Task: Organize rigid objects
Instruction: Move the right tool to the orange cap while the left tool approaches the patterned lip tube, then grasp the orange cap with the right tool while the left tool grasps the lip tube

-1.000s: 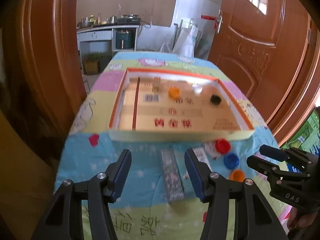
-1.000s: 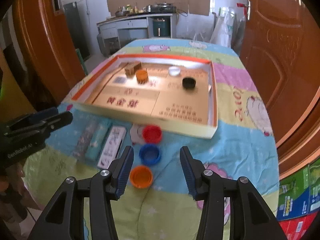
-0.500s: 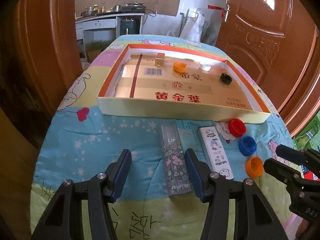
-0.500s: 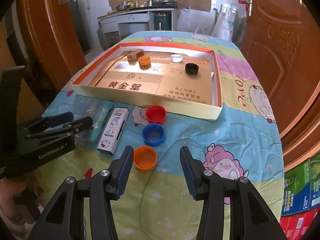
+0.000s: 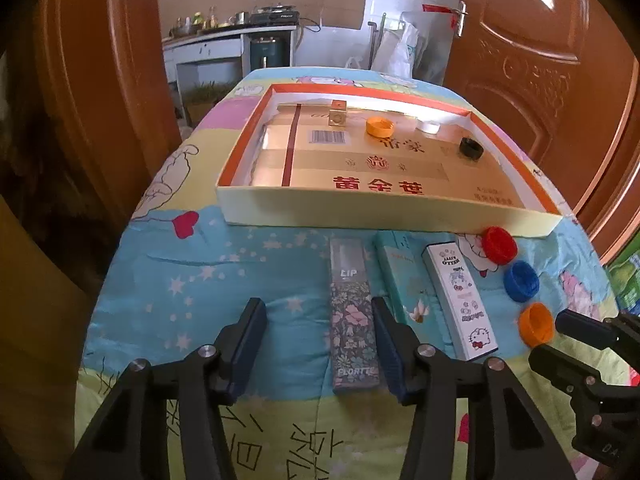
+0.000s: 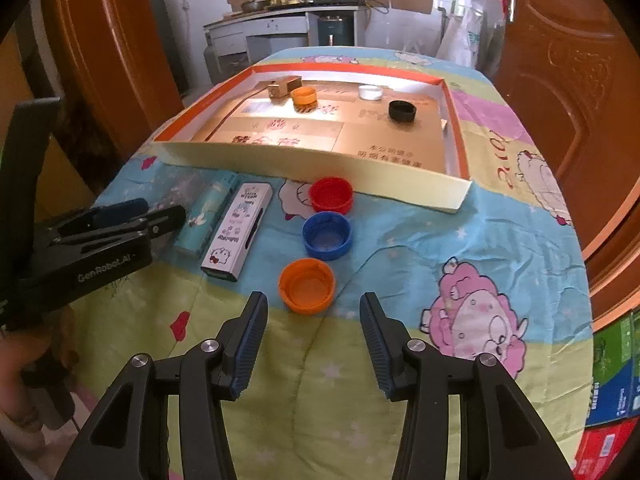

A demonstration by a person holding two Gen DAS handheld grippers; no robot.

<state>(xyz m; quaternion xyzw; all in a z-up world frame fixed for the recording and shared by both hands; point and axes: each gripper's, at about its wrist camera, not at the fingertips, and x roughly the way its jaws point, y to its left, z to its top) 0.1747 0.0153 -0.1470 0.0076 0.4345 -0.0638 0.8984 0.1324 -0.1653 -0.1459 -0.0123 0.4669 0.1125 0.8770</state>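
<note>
Both grippers had dropped closer to the quilt-covered counter [image 5: 208,280] than a second earlier, meaning two pickups looked imminent. Beyond them the big tray [image 5: 384,212] already held four small items; three slim boxes and three caps waited outside along its near wall. Left gripper [image 5: 318,334]: its fingers had just been closing a little but stood apart, the flowered box [image 5: 352,320] lying between them, right finger just beside it. Right gripper [image 6: 313,338]: fingers apart, empty, the orange cap [image 6: 307,285] just ahead of the tips.
</note>
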